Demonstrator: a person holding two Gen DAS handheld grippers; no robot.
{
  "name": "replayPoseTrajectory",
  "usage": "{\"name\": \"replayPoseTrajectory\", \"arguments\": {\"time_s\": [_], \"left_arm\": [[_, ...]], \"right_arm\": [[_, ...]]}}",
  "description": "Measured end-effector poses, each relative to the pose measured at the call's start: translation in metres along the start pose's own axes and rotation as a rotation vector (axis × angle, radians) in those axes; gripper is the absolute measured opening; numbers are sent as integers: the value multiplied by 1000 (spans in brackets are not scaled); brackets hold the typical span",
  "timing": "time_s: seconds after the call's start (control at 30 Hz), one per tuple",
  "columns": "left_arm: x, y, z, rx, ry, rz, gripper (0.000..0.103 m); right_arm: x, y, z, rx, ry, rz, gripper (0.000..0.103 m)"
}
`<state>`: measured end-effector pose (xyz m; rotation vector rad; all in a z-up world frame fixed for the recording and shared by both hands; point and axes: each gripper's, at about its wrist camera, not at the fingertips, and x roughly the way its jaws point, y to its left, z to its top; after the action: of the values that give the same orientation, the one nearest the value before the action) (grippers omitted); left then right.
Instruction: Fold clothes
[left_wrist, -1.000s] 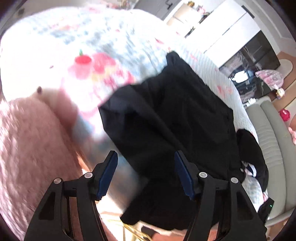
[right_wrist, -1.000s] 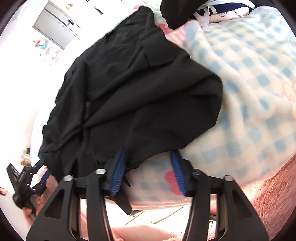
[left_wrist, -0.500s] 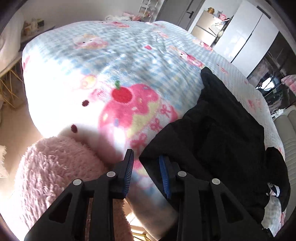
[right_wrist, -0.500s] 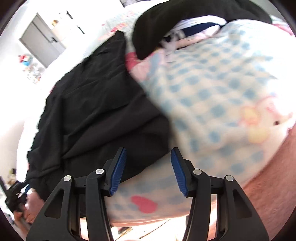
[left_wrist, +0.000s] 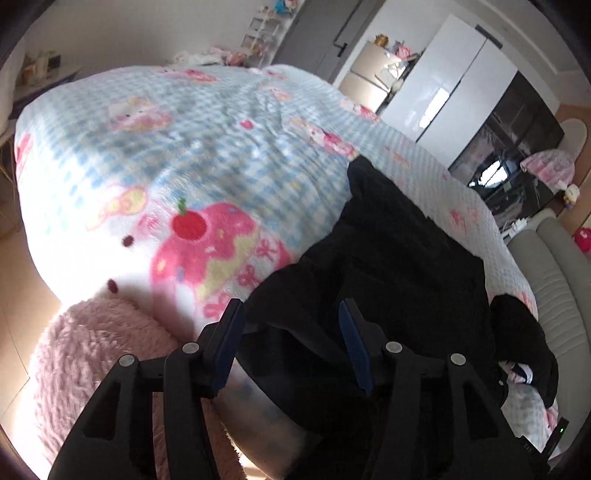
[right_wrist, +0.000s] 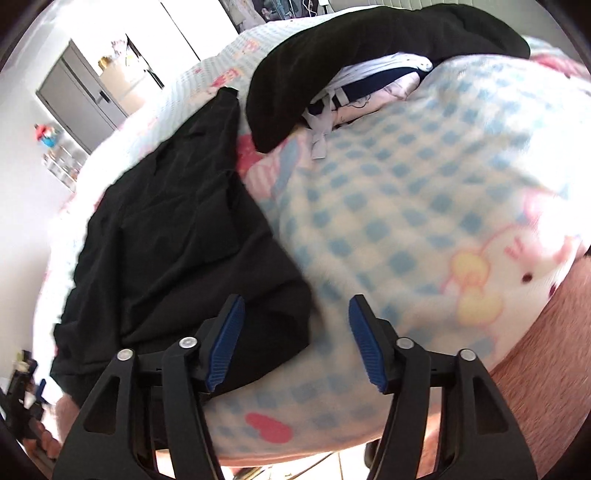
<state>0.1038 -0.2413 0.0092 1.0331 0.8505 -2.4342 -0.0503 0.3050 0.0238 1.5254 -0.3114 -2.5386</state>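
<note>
Folding is sitting between grips: a black, matte woven garment (left_wrist: 399, 280) is lying spread on the blue-and-white checked fleece blanket (left_wrist: 207, 147) with pink cartoon prints, its near hem draping toward the edge of the bed.

Both tools are hovering over that near hem. The left gripper (left_wrist: 290, 339) is standing with its blue-padded jaws apart, having just been opening, with the garment's near-left corner lying in the gap but not pinched. The right gripper (right_wrist: 295, 339) is likewise released, its jaws having just been opening; its left finger is over the garment's near-right corner (right_wrist: 273, 332), while its right finger is over bare blanket.

A second pile, dark cloth over something white and navy (right_wrist: 354, 74), is waiting farther back on the bed, apart from the garment in hand. A pink shaggy plush surface (left_wrist: 92, 358) is bordering the blanket at the near side.

By my reading, the step in hand is regrasping the hem corners. The next move is calling for each gripper to settle lower onto its corner, close on one layer of cloth without catching fleece, then lift both together to carry the hem away from the edge.
</note>
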Motion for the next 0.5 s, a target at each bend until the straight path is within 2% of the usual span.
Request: {"name": "replayPoseTrajectory", "arguments": {"time_s": [0.07, 0.1, 0.2, 0.27, 0.33, 0.4, 0.47, 0.5], "left_arm": [[16, -5, -5, 24, 62, 57, 54], [12, -9, -7, 31, 47, 67, 53], [-20, -35, -14, 89, -48, -27, 53], [-30, -64, -19, 158, -33, -147, 53], [-28, -100, -29, 231, 75, -317, 54], [-5, -140, -49, 276, 258, -465, 55], [23, -176, -73, 294, 436, -550, 55], [33, -191, -85, 304, 490, -572, 55]], "right_arm": [[12, -4, -3, -11, 54, -49, 60], [13, -9, -6, 1, 63, -60, 60], [6, -21, -11, 29, 61, -46, 59], [-5, -27, -12, 41, 42, -10, 59], [-16, -28, -13, 47, 14, 33, 60], [-13, -23, -17, 32, 37, 65, 60], [-7, -17, -21, 13, 67, 96, 60], [-5, -15, -23, 3, 71, 99, 60]]}}
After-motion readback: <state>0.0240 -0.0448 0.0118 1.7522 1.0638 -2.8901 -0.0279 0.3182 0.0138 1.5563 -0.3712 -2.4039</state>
